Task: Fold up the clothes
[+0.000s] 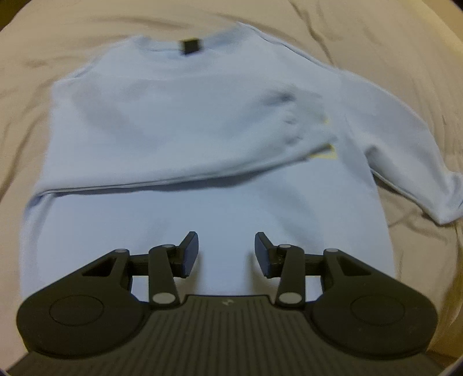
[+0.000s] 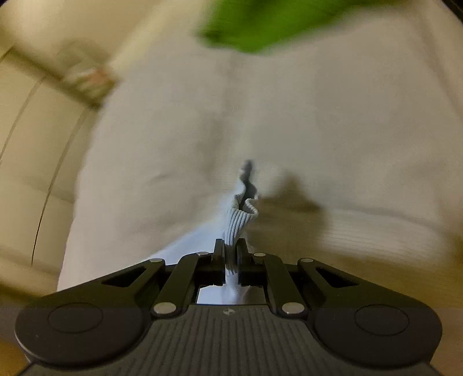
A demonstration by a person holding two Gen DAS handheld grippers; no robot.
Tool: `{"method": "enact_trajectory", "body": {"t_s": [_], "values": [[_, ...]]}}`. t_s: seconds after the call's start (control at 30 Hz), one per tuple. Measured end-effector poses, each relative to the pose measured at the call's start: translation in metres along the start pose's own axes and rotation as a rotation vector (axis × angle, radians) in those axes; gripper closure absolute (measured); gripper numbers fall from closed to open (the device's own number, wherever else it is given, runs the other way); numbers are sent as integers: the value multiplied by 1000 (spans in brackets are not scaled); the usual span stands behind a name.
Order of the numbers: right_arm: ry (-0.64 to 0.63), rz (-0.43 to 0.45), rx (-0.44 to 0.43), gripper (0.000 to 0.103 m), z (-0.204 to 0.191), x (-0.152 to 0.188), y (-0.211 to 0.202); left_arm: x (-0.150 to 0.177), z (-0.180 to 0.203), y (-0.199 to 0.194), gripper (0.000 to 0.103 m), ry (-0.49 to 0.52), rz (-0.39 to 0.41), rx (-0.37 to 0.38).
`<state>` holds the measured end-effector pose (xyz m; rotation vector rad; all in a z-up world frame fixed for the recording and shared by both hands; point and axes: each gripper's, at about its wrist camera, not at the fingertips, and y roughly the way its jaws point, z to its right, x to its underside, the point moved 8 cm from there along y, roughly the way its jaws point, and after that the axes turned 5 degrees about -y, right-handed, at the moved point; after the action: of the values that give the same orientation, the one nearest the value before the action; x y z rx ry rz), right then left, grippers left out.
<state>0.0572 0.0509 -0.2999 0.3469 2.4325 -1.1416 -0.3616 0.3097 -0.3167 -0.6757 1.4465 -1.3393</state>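
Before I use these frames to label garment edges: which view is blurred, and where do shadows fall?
Left wrist view: mild blur, the light blue sweatshirt soft-edged, a shadow under its folded sleeve, fisheye bending at the borders. Right wrist view: heavy motion smear over the bed and a green item; only the right tool and the pinched ribbed cuff are sharp, a dark shadow just right of the cuff.

A green thing (image 2: 260, 26), blurred and cut off, cannot be identified.

No readable text anywhere — the dark neck label (image 1: 189, 46) on the pale blue sweatshirt (image 1: 179, 121) is a blur, and a small embossed mark on each gripper body is illegible.
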Motion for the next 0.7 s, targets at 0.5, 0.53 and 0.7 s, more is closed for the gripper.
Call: {"method": "enact_trajectory", "body": {"t_s": [0.5,0.53,0.7], "values": [[-1010,-532,-107,42,-209,278,15,25,-90,-9,66,-154,-69,111],[-1006,-542,-63,42,-195,275,16,25,-83,-4,66,-158,-79,137],[-883,-533,90,36,-133,235,13,9,-30,28,58,-179,-104,291]]}}
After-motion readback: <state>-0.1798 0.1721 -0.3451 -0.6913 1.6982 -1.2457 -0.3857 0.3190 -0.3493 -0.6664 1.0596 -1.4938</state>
